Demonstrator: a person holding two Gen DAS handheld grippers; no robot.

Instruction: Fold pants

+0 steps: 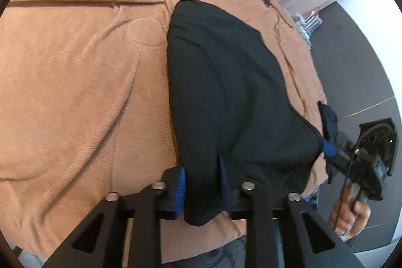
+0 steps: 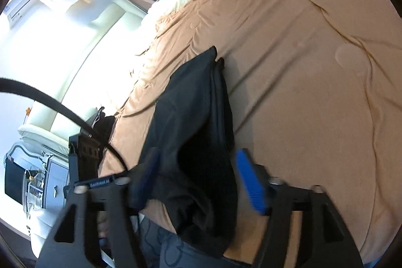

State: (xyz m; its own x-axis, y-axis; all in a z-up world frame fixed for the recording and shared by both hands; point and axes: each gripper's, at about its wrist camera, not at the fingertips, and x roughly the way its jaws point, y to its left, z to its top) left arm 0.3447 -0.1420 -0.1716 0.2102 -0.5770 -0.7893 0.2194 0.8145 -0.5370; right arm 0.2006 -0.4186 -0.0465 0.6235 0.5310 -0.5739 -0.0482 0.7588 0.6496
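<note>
Black frames [image 1: 253, 217] — blue ribbed pads [image 2: 251, 182]

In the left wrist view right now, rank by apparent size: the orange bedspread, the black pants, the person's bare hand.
1. orange bedspread, filling most of the view.
2. black pants, clearly smaller, though close to the lens, which enlarges them.
3. bare hand, smallest, at the lower right edge.

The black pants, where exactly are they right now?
The black pants lie on the orange bedspread near the bed's edge, their near end between the left gripper fingers.
</note>
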